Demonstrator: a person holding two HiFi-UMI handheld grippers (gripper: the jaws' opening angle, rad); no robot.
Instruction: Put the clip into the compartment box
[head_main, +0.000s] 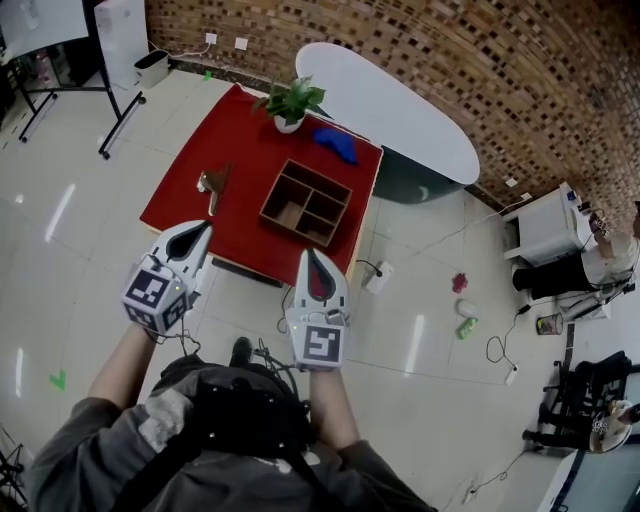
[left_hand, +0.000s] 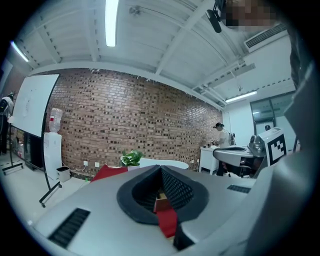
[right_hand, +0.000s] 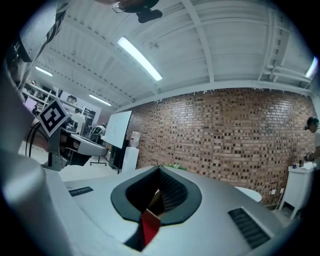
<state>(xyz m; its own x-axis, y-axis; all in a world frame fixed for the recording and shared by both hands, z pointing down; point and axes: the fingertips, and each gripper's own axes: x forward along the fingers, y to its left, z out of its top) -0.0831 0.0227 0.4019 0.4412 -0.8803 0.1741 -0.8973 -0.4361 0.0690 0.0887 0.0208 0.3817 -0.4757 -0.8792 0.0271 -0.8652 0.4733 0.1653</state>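
A small brown clip (head_main: 212, 183) lies near the left edge of the red table (head_main: 250, 140). The wooden compartment box (head_main: 272, 192) stands on the table's right half; what shows of its compartments looks empty. Both grippers are held side by side in front of the table's near edge, over the floor, pointing at the table. My left gripper (head_main: 202, 231) is shut with nothing in it. My right gripper (head_main: 315, 256) is shut too, also holding nothing. In the left gripper view the jaws (left_hand: 161, 170) meet at their tip; so do those in the right gripper view (right_hand: 160, 170).
A potted plant (head_main: 292, 103) and a blue object (head_main: 337, 143) sit at the table's far side. A white oval table (head_main: 390, 105) stands behind it. Cables and small red (head_main: 460, 283) and green (head_main: 466, 326) items lie on the floor at right.
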